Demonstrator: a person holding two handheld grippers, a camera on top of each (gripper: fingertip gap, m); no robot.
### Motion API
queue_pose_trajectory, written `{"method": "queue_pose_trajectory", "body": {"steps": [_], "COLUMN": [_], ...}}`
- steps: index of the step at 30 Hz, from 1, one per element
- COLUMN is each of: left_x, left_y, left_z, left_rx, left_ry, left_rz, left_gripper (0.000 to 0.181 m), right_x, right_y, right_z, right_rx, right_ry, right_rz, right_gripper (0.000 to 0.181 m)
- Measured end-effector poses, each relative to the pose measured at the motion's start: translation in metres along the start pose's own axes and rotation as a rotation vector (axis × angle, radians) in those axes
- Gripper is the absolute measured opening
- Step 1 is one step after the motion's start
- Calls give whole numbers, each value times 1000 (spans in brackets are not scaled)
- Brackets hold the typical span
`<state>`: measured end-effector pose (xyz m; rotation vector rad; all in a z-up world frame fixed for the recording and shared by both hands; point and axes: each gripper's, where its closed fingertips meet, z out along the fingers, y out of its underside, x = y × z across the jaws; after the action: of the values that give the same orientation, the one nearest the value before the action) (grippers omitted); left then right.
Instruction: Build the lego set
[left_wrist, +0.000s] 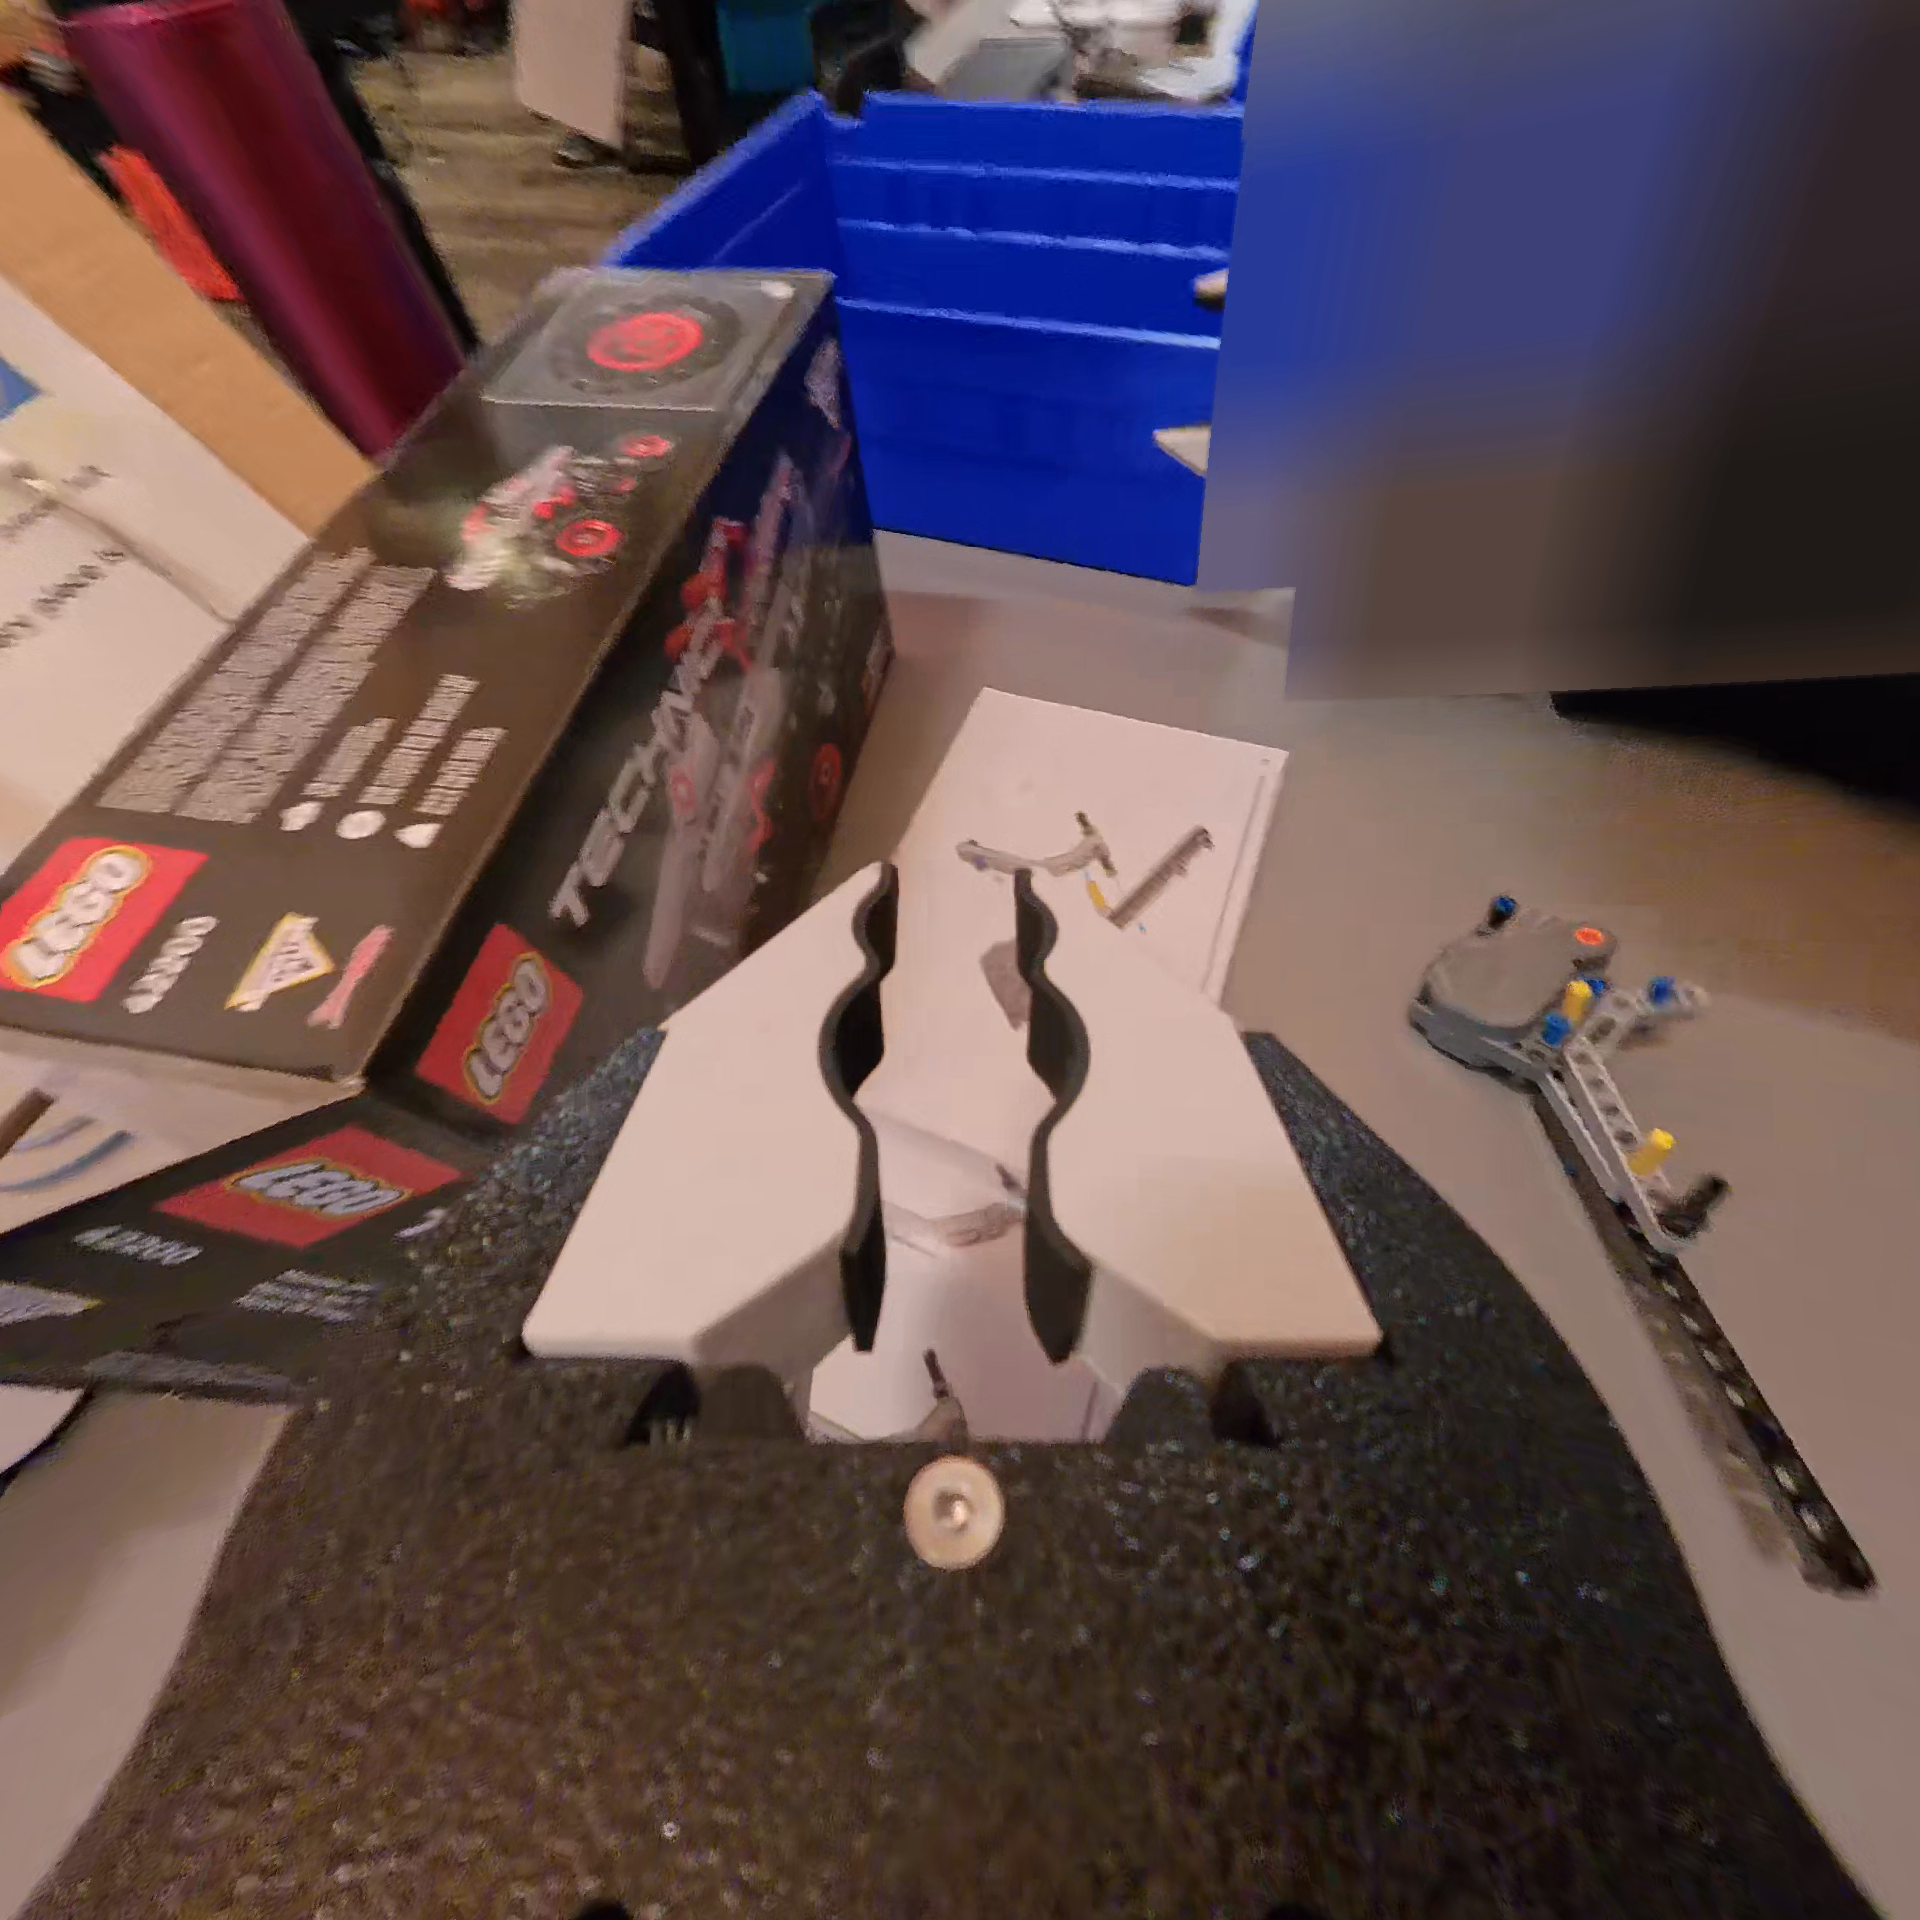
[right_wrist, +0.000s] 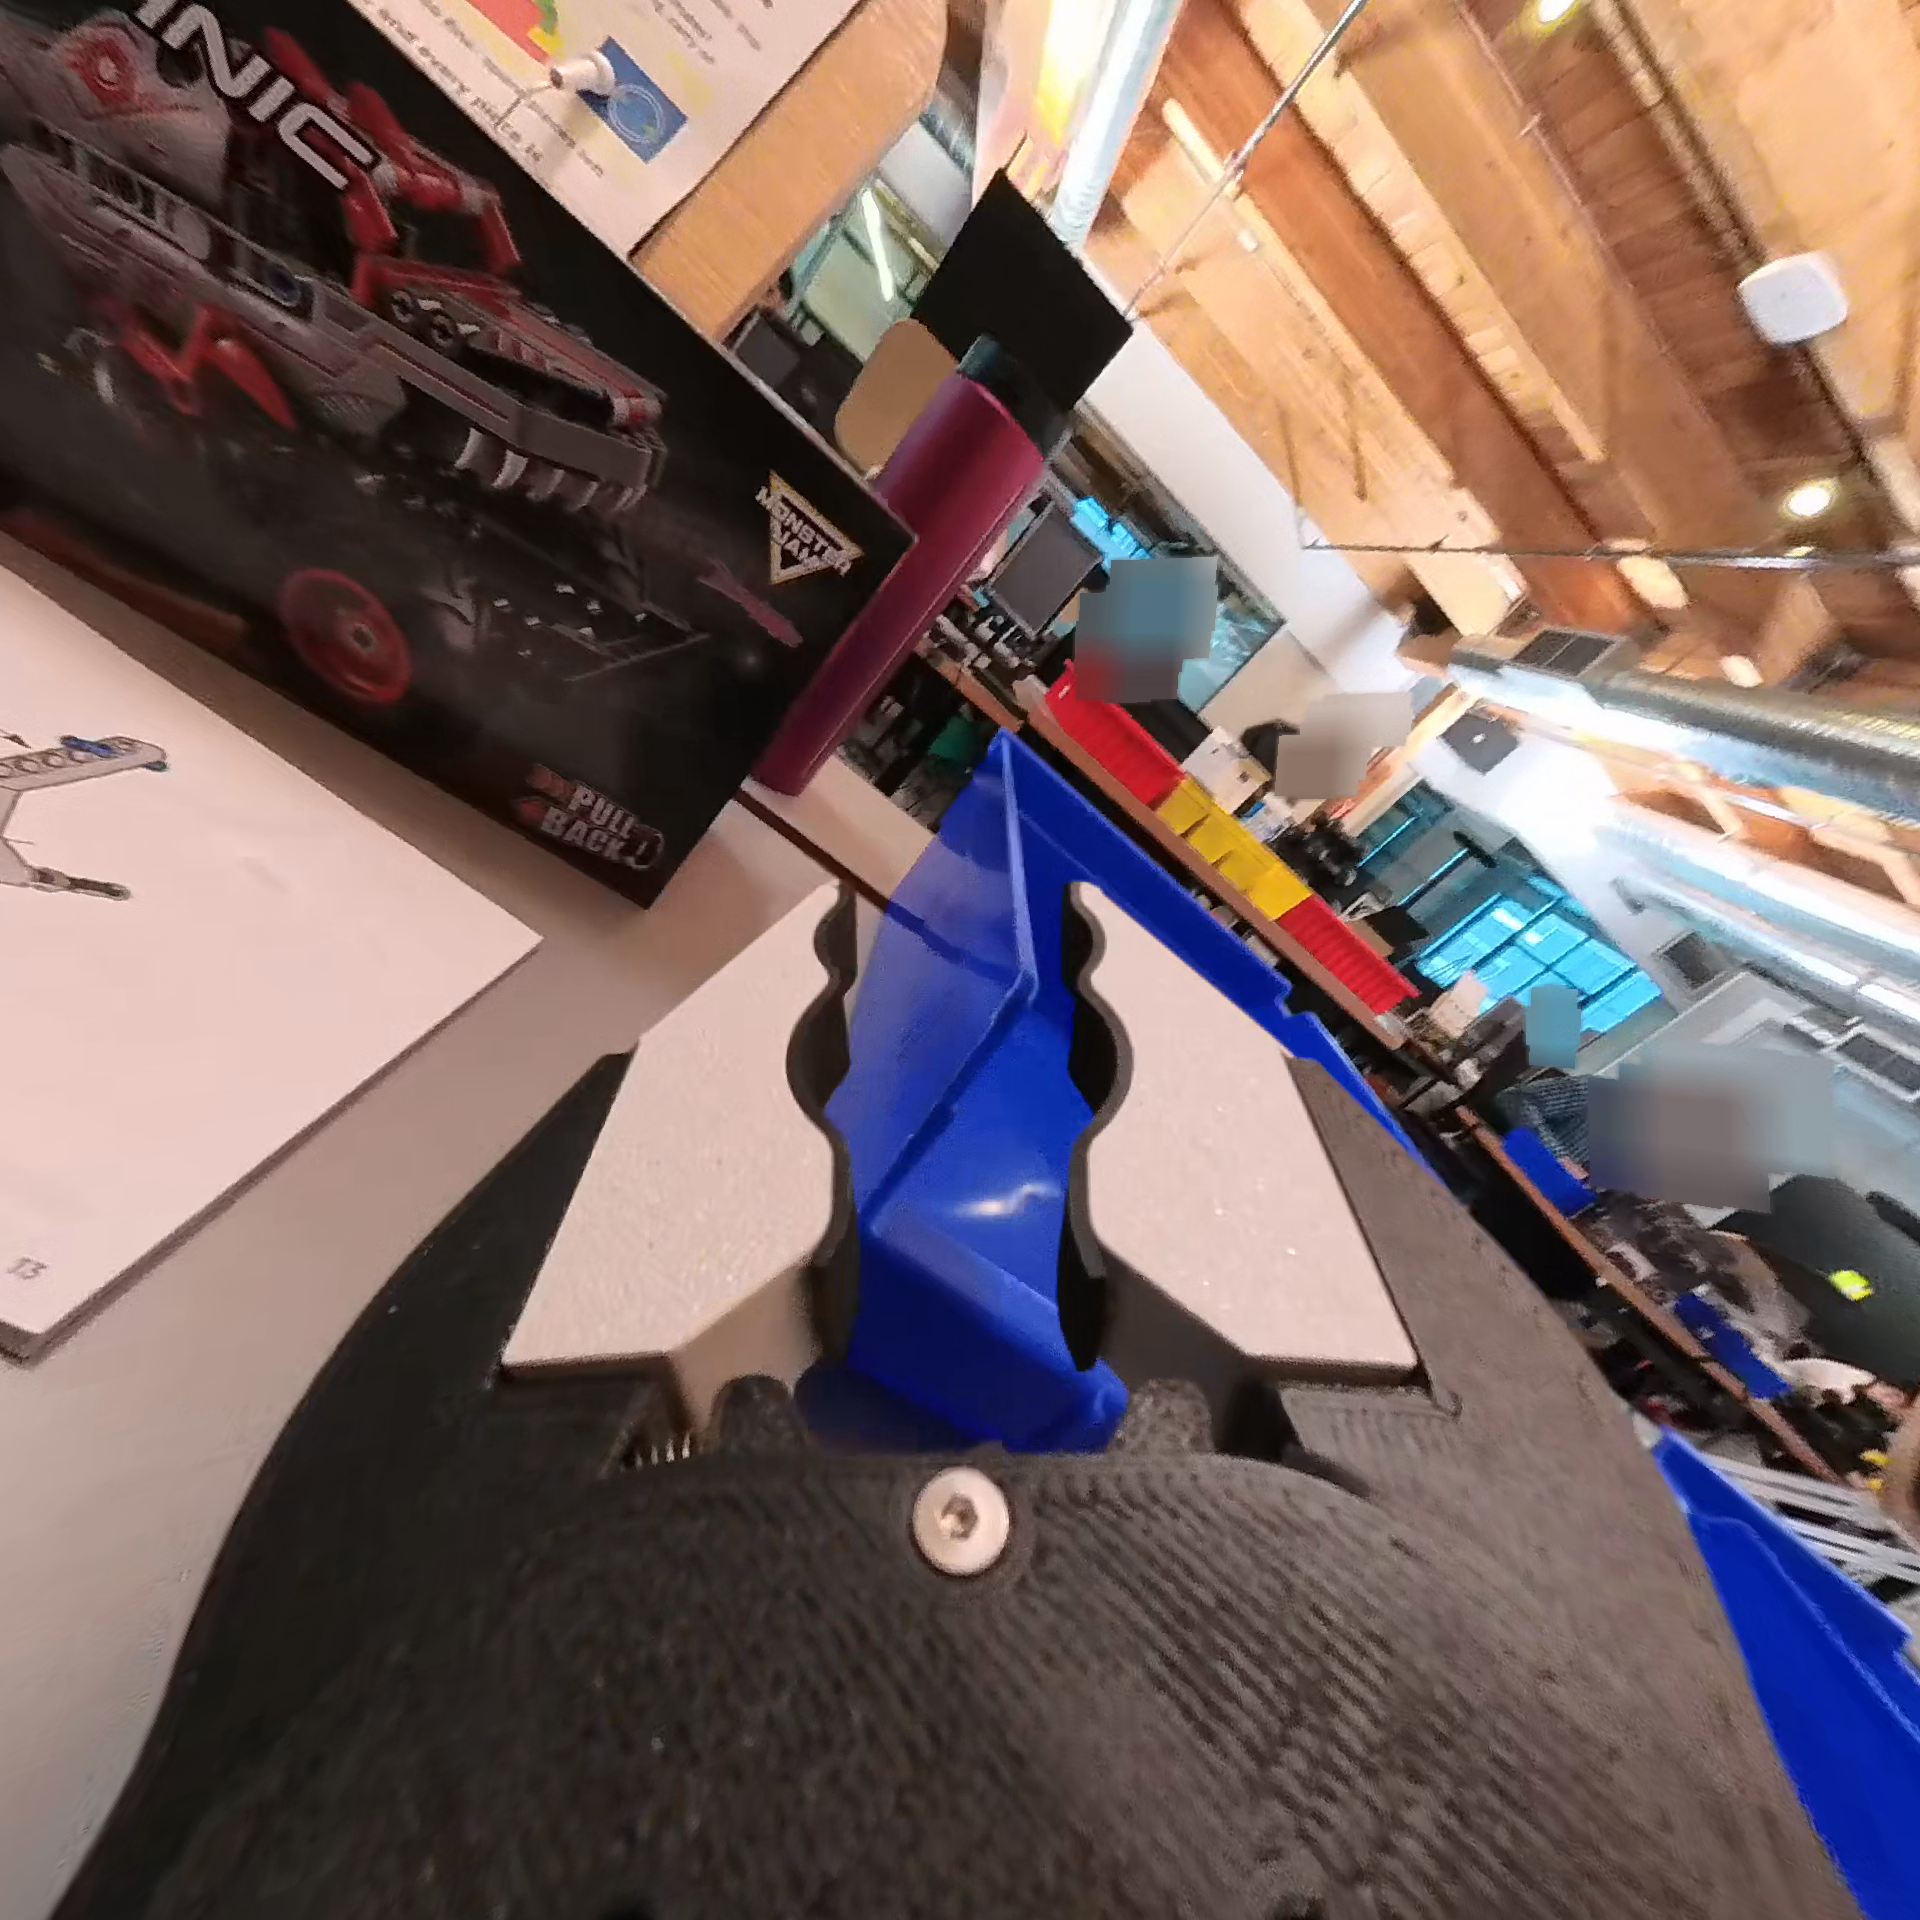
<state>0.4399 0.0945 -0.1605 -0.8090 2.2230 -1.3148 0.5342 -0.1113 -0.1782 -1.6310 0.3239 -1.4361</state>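
My left gripper (left_wrist: 954, 883) is open and empty, hovering over the white instruction booklet (left_wrist: 1143, 800) on the grey table. A part-built Lego assembly (left_wrist: 1558, 1049), a grey block with light grey and black beams and blue and yellow pins, lies on the table to its right, apart from it. The black Lego box (left_wrist: 468, 727) lies to its left. In the right wrist view, my right gripper (right_wrist: 956, 914) is tilted and closed around a corner wall of the blue plastic bin (right_wrist: 935, 1143), which fills the gap between its fingers.
The blue bin (left_wrist: 1018, 343) stands behind the booklet. A purple bottle (left_wrist: 260, 187) and a cardboard box (left_wrist: 135, 312) are at the far left. In the right wrist view I see the booklet (right_wrist: 208, 987), the Lego box (right_wrist: 416, 468) and the purple bottle (right_wrist: 914, 582). The grippers' ends are close to 25 cm from one another. From my left tips it is roughly 15 cm to the part-built Lego assembly (left_wrist: 1558, 1049); from my right, 25 cm.
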Motion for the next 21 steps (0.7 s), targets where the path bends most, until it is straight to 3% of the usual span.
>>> {"method": "queue_pose_trajectory", "body": {"steps": [5, 10, 13, 21], "left_x": [27, 77, 85, 79], "left_y": [31, 64, 78, 95], "left_z": [12, 46, 62, 68], "left_rx": [-188, -378, -453, -529], "left_ry": [131, 285, 266, 221], "left_rz": [132, 209, 238, 220], "left_gripper": [20, 35, 42, 35], "right_x": [-3, -11, -27, -62], "right_y": [4, 0, 1, -12], "right_z": [-1, -2, 1, -4], "right_rx": [5, 31, 8, -1], "right_ry": [-14, -61, -159, -392], "right_rz": [-10, -10, -28, -88], "right_gripper": [34, 34, 35, 37]}}
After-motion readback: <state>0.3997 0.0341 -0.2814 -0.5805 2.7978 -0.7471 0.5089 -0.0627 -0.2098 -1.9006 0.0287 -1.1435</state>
